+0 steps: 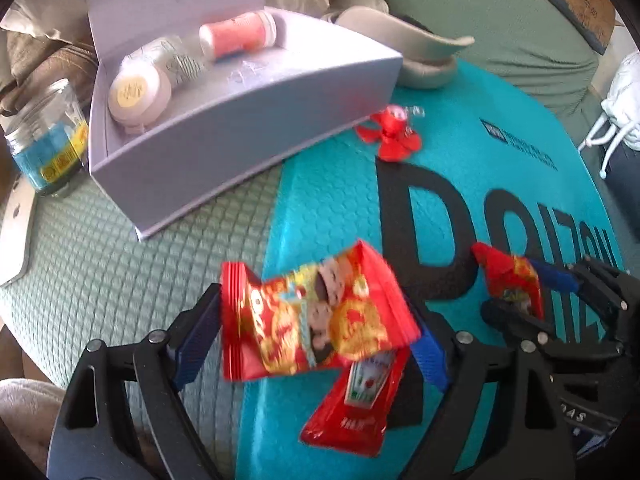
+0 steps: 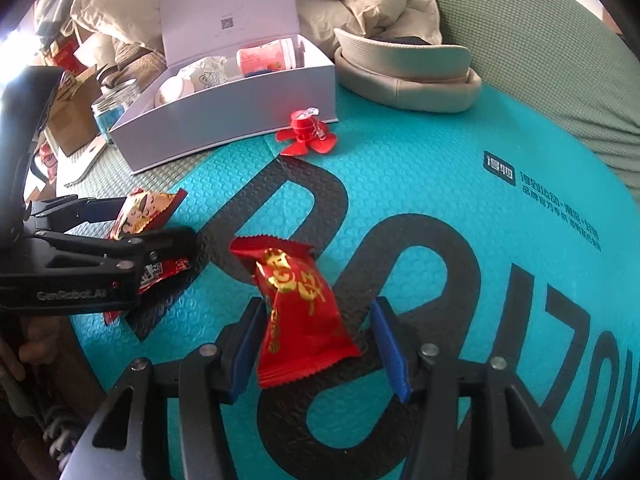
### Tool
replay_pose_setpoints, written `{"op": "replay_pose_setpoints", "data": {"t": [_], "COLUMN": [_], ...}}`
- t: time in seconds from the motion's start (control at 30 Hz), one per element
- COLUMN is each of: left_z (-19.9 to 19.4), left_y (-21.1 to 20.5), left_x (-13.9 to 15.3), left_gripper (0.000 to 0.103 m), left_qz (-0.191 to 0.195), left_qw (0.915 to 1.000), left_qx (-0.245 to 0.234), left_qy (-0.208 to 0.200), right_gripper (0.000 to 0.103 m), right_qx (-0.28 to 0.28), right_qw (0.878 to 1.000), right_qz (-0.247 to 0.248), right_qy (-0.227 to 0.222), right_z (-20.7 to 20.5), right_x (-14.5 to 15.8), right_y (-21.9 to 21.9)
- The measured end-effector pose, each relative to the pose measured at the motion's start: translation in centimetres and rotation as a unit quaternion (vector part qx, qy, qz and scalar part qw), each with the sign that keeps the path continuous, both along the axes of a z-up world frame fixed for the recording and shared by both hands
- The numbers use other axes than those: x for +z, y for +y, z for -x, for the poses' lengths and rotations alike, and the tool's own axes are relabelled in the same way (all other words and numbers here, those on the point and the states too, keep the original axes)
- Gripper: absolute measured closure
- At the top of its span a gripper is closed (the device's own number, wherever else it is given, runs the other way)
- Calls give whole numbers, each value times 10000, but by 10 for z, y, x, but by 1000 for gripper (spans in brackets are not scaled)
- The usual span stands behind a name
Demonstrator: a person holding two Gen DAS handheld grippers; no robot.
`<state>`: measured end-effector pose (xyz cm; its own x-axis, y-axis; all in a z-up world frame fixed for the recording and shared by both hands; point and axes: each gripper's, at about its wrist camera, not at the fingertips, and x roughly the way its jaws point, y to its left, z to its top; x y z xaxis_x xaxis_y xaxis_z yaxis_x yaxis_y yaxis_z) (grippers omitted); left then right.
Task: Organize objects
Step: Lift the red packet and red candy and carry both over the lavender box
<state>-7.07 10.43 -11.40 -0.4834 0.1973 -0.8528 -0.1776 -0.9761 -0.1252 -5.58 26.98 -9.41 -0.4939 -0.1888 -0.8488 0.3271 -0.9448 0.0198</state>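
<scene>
Two snack packets are in play. In the left wrist view a red-and-gold snack packet (image 1: 316, 312) sits mid-frame between the fingers of the left gripper (image 1: 316, 332); the blue pads look pressed to both its edges, so it reads as gripped, and prob. lifted, since a red ketchup sachet (image 1: 356, 404) shows just below it, lower centre, on the mat or hanging, can't tell which. In the right wrist view a red candy packet (image 2: 298, 312) stands lower centre within the right gripper (image 2: 320, 344): left pad touches or nearly touches it, right pad stands apart w/ a visible gap, so the fingers are open and not yet clamped; whether the packet rests on the teal mat (image 2: 460, 184) can't be told for sure. Outward: a red flower-shaped trinket (image 2: 306, 136) lies on the mat just in front of the white box (image 1: 248, 120), which sits upper left of the left view w/ lid up. Inside it already: a pink-labelled bottle (image 1: 238, 34) lying down, a round tub w/ yellow label (image 1: 138, 94), and some crumpled wrap between them. A glass jar w/ blue label (image 1: 48, 144) stands outside the box at the far left, and a beige hat (image 2: 404, 72) lies upper right of the box. Judgement: task is partway, approx. Some items boxed; both packets, sachet, trinket and likely the jar are left.
</scene>
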Motion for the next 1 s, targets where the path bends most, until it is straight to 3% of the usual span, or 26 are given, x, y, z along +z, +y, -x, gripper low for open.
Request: {"op": "replay_pose_setpoints", "data": {"t": [0.1, 0.13, 0.17, 0.23, 0.4, 0.43, 0.53, 1.0], "left_z": [0, -1, -2, -3, -8, -9, -12, -17], "left_y": [0, -1, -1, -1, -6, -8, -9, -10], "left_x": [-2, -2, -2, -2, 3, 5, 7, 27], "left_gripper": [18, 18, 19, 21, 42, 50, 55, 59], "left_qz": [32, 31, 42, 58, -98, -140, -206, -586], "left_qw": [10000, 10000, 10000, 9999, 9998, 9998, 9996, 9965], "left_qx": [16, 2, -18, -89, -67, -50, -61, -377], "left_qy": [55, 65, 84, 63, 147, 162, 199, 463], "right_gripper": [48, 51, 62, 66, 67, 67, 68, 69], "right_qx": [-26, 0, 52, 108, 56, 50, 36, -108], "right_qw": [9999, 9999, 9999, 9999, 9998, 9998, 9998, 9997], "right_qz": [-99, -125, -116, -132, -131, -135, -156, -126], "right_qy": [1, -3, 3, -3, -105, -109, -112, 196], "right_z": [1, 1, 0, 0, 3, 4, 4, 5], "right_x": [0, 0, 1, 1, 3, 3, 3, 24], "right_y": [-3, -5, -7, -10, -11, -12, -12, -13]}}
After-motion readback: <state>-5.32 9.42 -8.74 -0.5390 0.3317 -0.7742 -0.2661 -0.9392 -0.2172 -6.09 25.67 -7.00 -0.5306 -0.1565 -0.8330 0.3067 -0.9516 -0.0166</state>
